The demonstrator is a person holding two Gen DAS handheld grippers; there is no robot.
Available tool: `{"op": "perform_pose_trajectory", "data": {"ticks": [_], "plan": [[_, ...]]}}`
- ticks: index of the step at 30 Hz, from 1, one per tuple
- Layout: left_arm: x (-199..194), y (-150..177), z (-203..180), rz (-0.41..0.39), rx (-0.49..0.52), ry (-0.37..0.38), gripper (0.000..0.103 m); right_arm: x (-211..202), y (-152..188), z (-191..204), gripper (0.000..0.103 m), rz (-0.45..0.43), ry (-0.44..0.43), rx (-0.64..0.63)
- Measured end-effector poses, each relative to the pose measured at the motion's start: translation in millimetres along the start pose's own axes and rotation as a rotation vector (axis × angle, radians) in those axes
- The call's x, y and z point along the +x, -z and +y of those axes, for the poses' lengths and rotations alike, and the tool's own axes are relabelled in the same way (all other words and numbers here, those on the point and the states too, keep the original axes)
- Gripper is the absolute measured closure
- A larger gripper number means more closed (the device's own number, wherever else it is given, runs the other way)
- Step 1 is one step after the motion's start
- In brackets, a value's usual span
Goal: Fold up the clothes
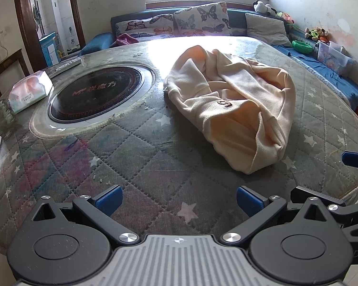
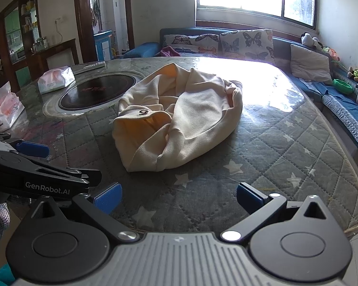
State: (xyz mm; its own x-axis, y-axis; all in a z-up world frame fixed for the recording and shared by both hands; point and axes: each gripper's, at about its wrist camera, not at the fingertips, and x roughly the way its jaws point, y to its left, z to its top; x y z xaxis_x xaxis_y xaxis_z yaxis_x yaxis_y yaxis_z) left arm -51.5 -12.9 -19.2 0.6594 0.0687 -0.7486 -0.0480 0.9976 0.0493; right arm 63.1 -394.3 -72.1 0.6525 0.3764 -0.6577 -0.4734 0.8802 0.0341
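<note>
Garment (image 1: 229, 102) bunched mid-table (image 1: 155, 166), unfolded. Left gripper (image 1: 179, 200) and right gripper (image 2: 179, 197) spread apart, empty, near edge: likely poised to reach.

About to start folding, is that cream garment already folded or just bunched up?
Bunched up: the cream garment lies crumpled with loose creases, untouched.

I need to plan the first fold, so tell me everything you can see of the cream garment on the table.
The cream garment is a soft, fleecy-looking piece, pale cream outside and warmer orange-yellow inside its open end. It lies unfolded in a crumpled, rolled heap with deep creases, on the quilted star-patterned table cover, to the right of the round black hob. A small dark embroidered mark sits near the opening that faces the cameras. Only the cover touches it; neither claw does.
</note>
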Motion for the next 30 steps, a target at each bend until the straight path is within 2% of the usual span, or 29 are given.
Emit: {"op": "perform_pose_trajectory", "data": {"ticks": [30], "plan": [[12.8, -23.9, 0.7, 0.029, 0.008, 0.0, 0.0, 21.9, -20.1, -26.8, 0.0, 0.015, -0.019, 0.022]]}}
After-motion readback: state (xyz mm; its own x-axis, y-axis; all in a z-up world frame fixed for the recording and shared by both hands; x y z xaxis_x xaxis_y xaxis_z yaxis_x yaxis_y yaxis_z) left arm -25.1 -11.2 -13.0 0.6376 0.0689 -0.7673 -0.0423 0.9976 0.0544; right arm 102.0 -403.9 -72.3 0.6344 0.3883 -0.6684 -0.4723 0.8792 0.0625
